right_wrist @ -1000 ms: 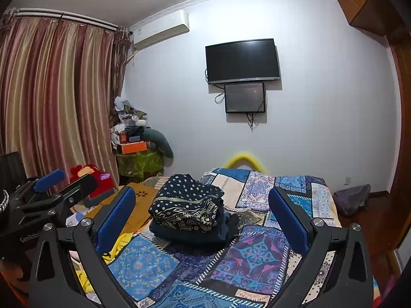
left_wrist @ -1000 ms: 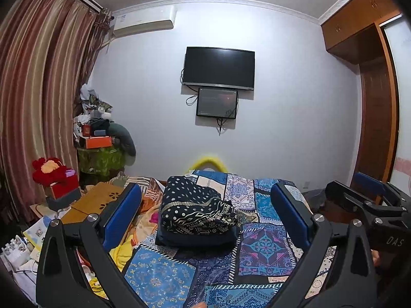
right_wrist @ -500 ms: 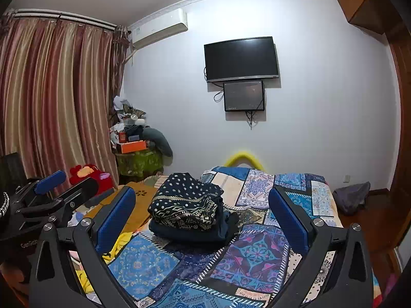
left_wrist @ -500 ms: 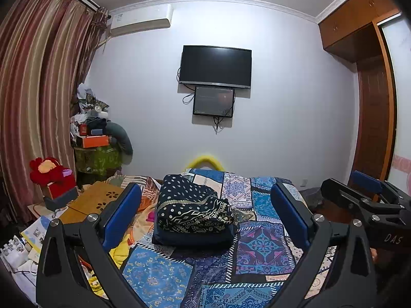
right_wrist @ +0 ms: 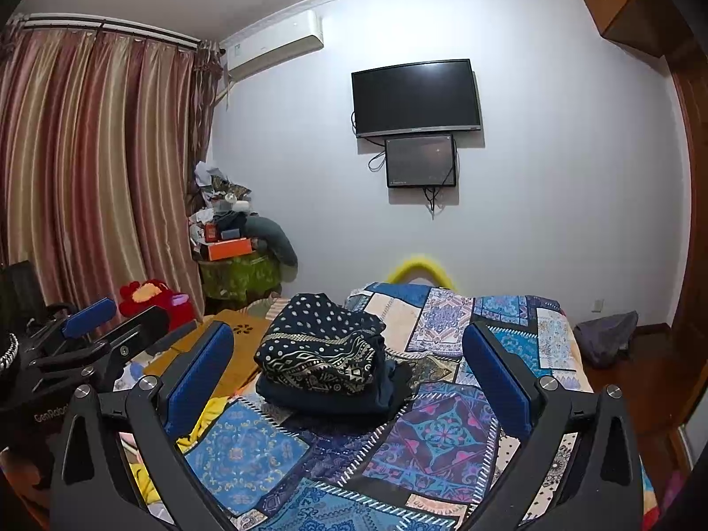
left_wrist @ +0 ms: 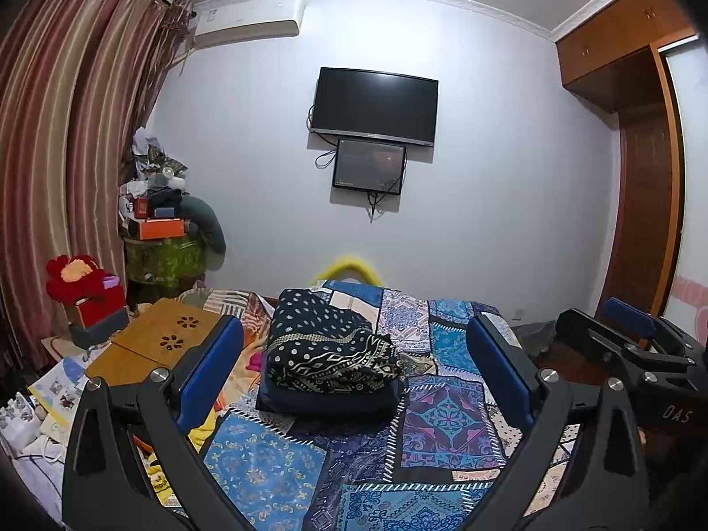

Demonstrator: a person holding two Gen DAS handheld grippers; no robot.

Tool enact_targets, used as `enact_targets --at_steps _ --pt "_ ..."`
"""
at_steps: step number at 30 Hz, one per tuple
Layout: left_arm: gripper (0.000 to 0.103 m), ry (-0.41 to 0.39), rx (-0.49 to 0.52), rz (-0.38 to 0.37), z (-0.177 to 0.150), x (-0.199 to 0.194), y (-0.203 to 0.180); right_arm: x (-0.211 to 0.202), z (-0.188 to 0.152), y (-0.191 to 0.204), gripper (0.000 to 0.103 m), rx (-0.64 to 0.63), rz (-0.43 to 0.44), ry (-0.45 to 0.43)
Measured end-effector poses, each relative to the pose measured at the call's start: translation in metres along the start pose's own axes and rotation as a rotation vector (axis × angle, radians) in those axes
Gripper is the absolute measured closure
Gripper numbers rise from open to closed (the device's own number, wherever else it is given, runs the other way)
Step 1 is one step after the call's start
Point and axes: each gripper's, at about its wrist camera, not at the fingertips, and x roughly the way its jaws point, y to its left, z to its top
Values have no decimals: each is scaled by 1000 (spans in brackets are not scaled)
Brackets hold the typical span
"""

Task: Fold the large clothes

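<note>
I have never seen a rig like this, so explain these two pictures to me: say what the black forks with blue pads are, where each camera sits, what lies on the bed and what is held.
No robot here: a person carries a hand-held two-finger gripper in each hand, with a wide-angle camera on each looking along its fingers. One picture comes from the left gripper, the other from the right gripper. The blue pads line the fingers. Both grippers are open and hold nothing. Each also shows at the edge of the other's picture. On the blue patchwork bedspread lies a folded stack of dark navy clothes with cream patterns. Beside the bed sits a small wooden folding table.
</note>
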Motion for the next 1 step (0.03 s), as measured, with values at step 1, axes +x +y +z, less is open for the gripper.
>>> enact_targets --at_steps 1 --pt "2 3 -1 7 0 1 1 1 0 0 0 1 2 2"
